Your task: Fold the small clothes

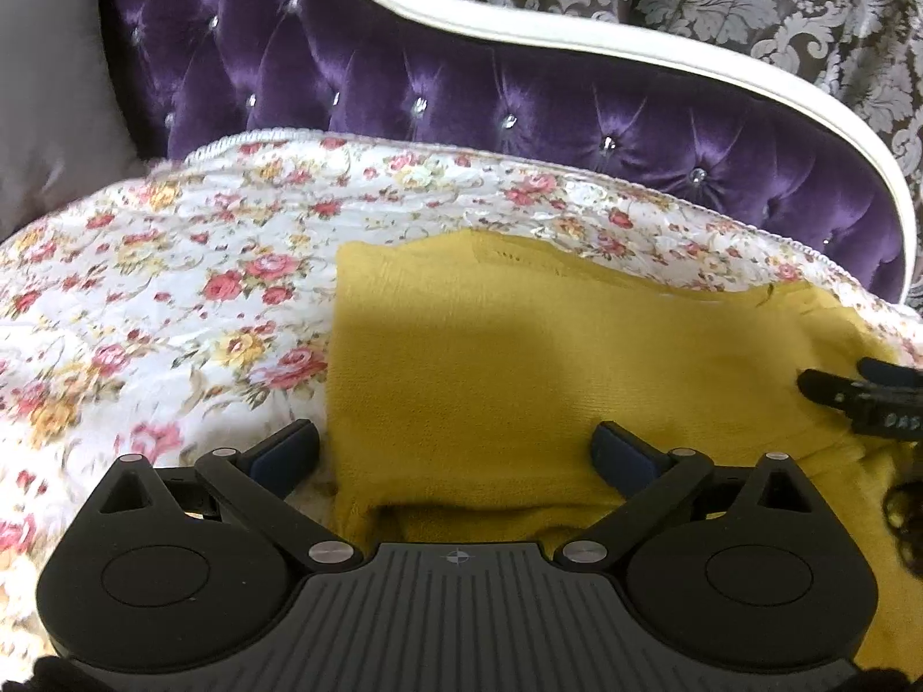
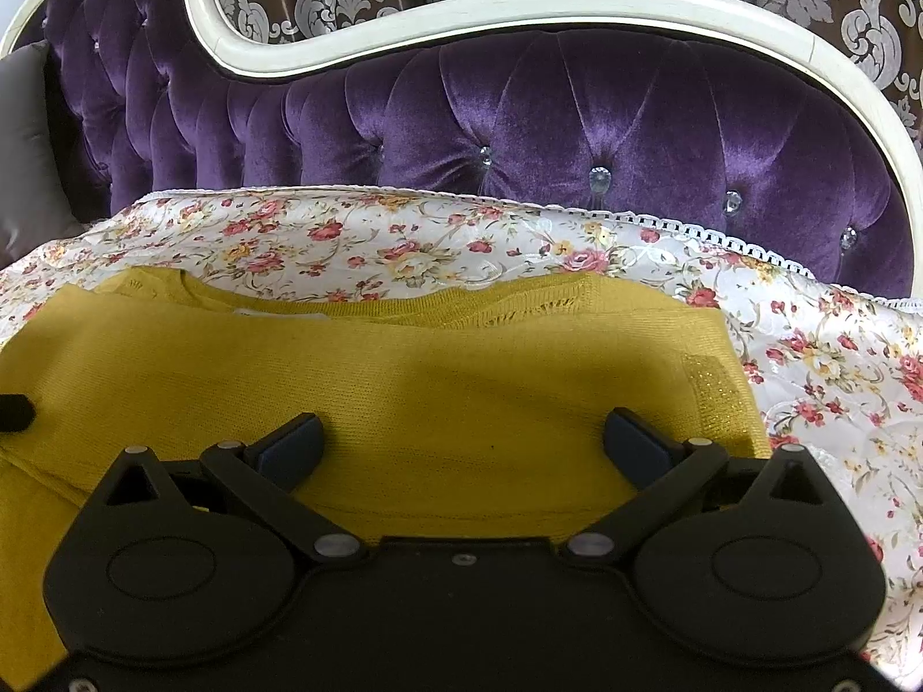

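A mustard-yellow knit garment [image 1: 548, 369] lies folded on a floral cover, its neckline toward the sofa back. My left gripper [image 1: 456, 450] hovers over its near left part, open, with nothing between the fingers. The right gripper's fingertips [image 1: 830, 389] show at the right edge of the left wrist view, resting over the garment. In the right wrist view the same garment [image 2: 404, 380] fills the lower middle. My right gripper [image 2: 461, 444] stands open above its near edge, holding nothing. A black tip of the left gripper [image 2: 14, 412] pokes in at the left edge.
The floral cover [image 1: 173, 300] spreads over the seat, with a lace trim [image 2: 721, 239] at its back edge. Behind rises a tufted purple sofa back [image 2: 577, 115] with a white frame [image 1: 634, 40]. A grey cushion [image 1: 52, 86] sits at the far left.
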